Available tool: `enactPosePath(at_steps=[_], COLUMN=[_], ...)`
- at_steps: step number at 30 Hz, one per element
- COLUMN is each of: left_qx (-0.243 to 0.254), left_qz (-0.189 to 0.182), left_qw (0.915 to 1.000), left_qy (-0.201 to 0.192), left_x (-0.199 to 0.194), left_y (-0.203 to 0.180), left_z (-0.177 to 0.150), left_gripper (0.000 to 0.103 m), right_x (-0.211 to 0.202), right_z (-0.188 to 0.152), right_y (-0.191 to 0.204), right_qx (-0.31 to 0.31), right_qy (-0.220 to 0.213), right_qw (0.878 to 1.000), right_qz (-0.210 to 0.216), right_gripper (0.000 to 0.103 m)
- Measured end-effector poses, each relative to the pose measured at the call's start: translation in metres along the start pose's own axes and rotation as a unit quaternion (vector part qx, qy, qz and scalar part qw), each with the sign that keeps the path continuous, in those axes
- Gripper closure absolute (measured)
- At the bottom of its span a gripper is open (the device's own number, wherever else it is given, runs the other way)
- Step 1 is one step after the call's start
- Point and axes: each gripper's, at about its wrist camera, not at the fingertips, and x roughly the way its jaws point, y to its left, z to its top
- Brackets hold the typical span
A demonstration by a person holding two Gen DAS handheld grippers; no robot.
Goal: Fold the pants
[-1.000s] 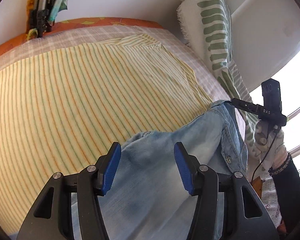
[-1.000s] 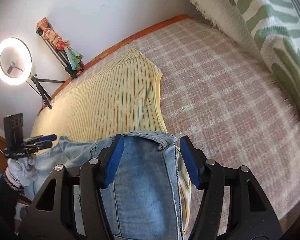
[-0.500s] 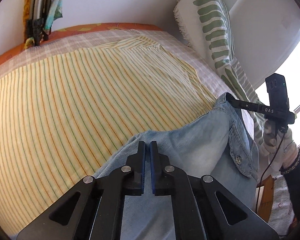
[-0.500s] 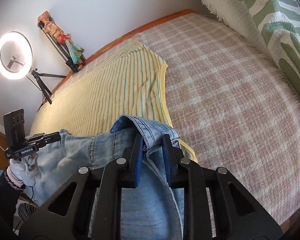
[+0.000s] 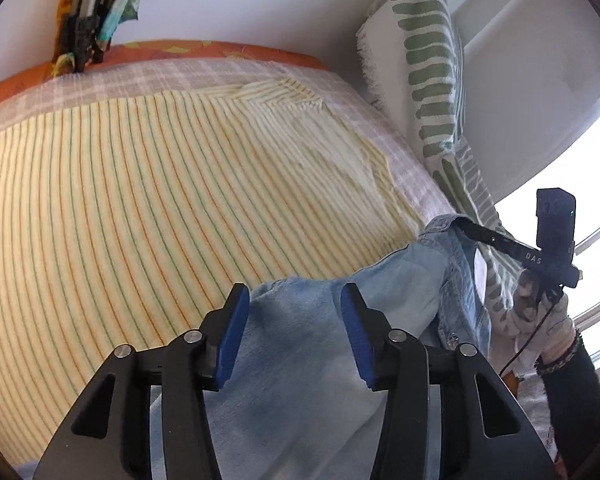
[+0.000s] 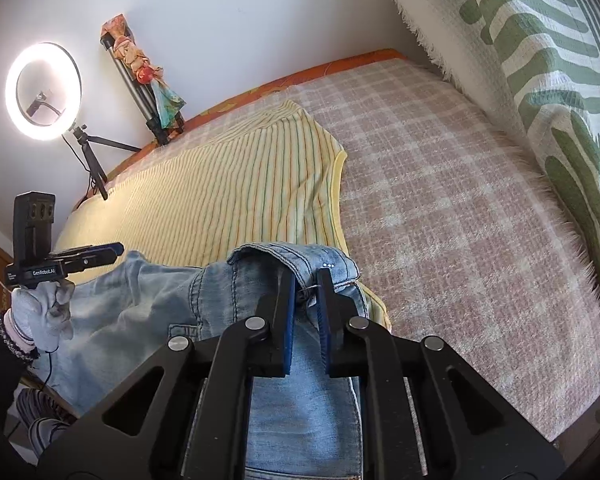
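Light blue denim pants (image 5: 320,360) lie at the near edge of the bed on a yellow striped sheet (image 5: 140,208). My left gripper (image 5: 294,312) is open, its blue pads on either side of the pants' edge, holding nothing. My right gripper (image 6: 305,292) is shut on the pants' waistband (image 6: 292,258) and lifts it slightly. In the left wrist view the right gripper (image 5: 466,226) shows at the waistband corner. In the right wrist view the left gripper (image 6: 112,249) shows over the pants' far edge (image 6: 140,268).
A pink checked blanket (image 6: 460,220) covers the bed under the sheet. A green and white patterned pillow (image 6: 540,60) stands at the right. A ring light (image 6: 43,89) on a tripod and a second tripod (image 6: 148,96) stand by the wall beyond the bed.
My left gripper, shut on the pants half a second ago, has opened and let the fabric go. My right gripper stays shut on the waistband.
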Motion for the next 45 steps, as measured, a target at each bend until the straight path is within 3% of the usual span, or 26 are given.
enactPosePath(at_steps=[4, 5, 6, 7, 10, 11, 13, 15, 18, 20, 21, 22, 26, 27, 28, 30, 33, 34, 35, 36, 37, 38, 40, 41, 42, 45], left_qx=[-0.006, -0.010, -0.011, -0.009, 0.005, 0.015, 0.034, 0.043, 0.071, 0.093, 0.086, 0.063, 0.001, -0.008, -0.012, -0.016, -0.020, -0.023, -0.024, -0.021, -0.008, 0.008, 0.029, 0.031, 0.037, 0.102], left_qz=[0.013, 0.011, 0.012, 0.013, 0.022, 0.028, 0.039, 0.050, 0.079, 0.121, 0.121, 0.099, 0.048, 0.027, 0.013, -0.007, -0.004, -0.004, -0.008, -0.012, -0.002, 0.009, 0.026, 0.028, 0.032, 0.077], left_qw=[0.9999, 0.9999, 0.9998, 0.9998, 0.9994, 0.9991, 0.9978, 0.9959, 0.9902, 0.9829, 0.9840, 0.9894, 0.9954, 0.9970, 0.9980, 0.9986, 0.9994, 0.9995, 0.9996, 0.9996, 0.9999, 0.9997, 0.9984, 0.9978, 0.9965, 0.9867], left_qy=[0.004, -0.004, -0.010, -0.010, -0.025, -0.029, -0.040, -0.061, -0.091, -0.103, -0.098, -0.085, -0.083, -0.072, -0.061, -0.051, -0.027, -0.020, -0.015, -0.013, -0.014, -0.021, -0.040, -0.052, -0.067, -0.100], left_x=[0.014, 0.014, 0.014, 0.015, 0.012, 0.011, 0.005, -0.005, -0.015, -0.013, -0.010, -0.005, -0.009, -0.009, -0.010, -0.009, 0.003, 0.008, 0.013, 0.016, 0.018, 0.017, 0.009, 0.003, -0.005, -0.016], left_y=[0.004, 0.005, 0.005, 0.005, -0.002, -0.005, -0.011, -0.013, -0.022, -0.025, -0.022, -0.014, 0.005, 0.007, 0.009, 0.010, 0.009, 0.008, 0.007, 0.005, 0.000, -0.005, -0.014, -0.015, -0.018, -0.036], left_z=[-0.004, -0.005, -0.005, -0.005, -0.006, -0.007, -0.009, -0.010, -0.009, -0.007, -0.004, 0.000, 0.005, 0.006, 0.006, 0.004, -0.001, -0.003, -0.005, -0.007, -0.010, -0.013, -0.016, -0.016, -0.016, -0.015], left_gripper=[0.060, 0.062, 0.083, 0.096, 0.097, 0.098, 0.099, 0.101, 0.103, 0.103, 0.103, 0.103, 0.102, 0.091, 0.072, 0.057, 0.057, 0.062, 0.067, 0.085, 0.094, 0.095, 0.098, 0.098, 0.098, 0.098], right_x=[0.008, 0.011, 0.013, 0.016, 0.028, 0.032, 0.037, 0.035, 0.017, 0.001, -0.003, -0.002, 0.008, 0.007, 0.006, 0.006, 0.011, 0.014, 0.017, 0.020, 0.023, 0.026, 0.030, 0.028, 0.025, 0.004], right_z=[0.003, 0.005, 0.006, 0.007, 0.009, 0.008, 0.005, 0.002, -0.001, -0.002, -0.002, -0.002, -0.002, -0.003, -0.003, -0.003, -0.002, -0.001, 0.000, 0.001, 0.000, 0.000, -0.002, -0.004, -0.005, -0.008], right_y=[-0.006, -0.010, -0.014, -0.020, -0.023, -0.020, -0.011, 0.000, 0.010, 0.018, 0.020, 0.020, 0.014, 0.014, 0.013, 0.012, 0.006, 0.002, -0.001, -0.004, -0.007, -0.009, -0.007, -0.003, 0.001, 0.020], right_qx=[0.002, 0.011, 0.021, 0.037, 0.048, 0.042, 0.024, 0.004, -0.010, -0.034, -0.044, -0.059, -0.052, -0.052, -0.053, -0.051, -0.029, -0.016, -0.005, 0.004, 0.015, 0.024, 0.022, 0.011, 0.005, -0.040], right_qy=[0.010, 0.012, 0.013, 0.012, 0.017, 0.022, 0.029, 0.027, 0.002, -0.022, -0.033, -0.033, 0.004, 0.004, 0.001, 0.003, 0.010, 0.012, 0.013, 0.016, 0.019, 0.022, 0.025, 0.021, 0.023, -0.011], right_qw=[1.000, 1.000, 1.000, 0.999, 0.999, 0.999, 0.999, 1.000, 1.000, 0.998, 0.997, 0.994, 0.996, 0.996, 0.996, 0.996, 0.998, 0.998, 0.998, 0.998, 0.999, 0.999, 0.999, 0.999, 0.999, 0.998], right_qz=[-0.021, -0.021, -0.016, -0.004, 0.007, 0.007, 0.000, -0.016, -0.010, -0.039, -0.057, -0.086, -0.077, -0.073, -0.071, -0.068, -0.057, -0.056, -0.057, -0.054, -0.047, -0.041, -0.040, -0.039, -0.032, -0.044], right_gripper=[0.080, 0.065, 0.044, 0.039, 0.037, 0.038, 0.051, 0.090, 0.093, 0.094, 0.094, 0.094, 0.092, 0.091, 0.091, 0.091, 0.088, 0.084, 0.075, 0.062, 0.056, 0.053, 0.056, 0.079, 0.088, 0.090])
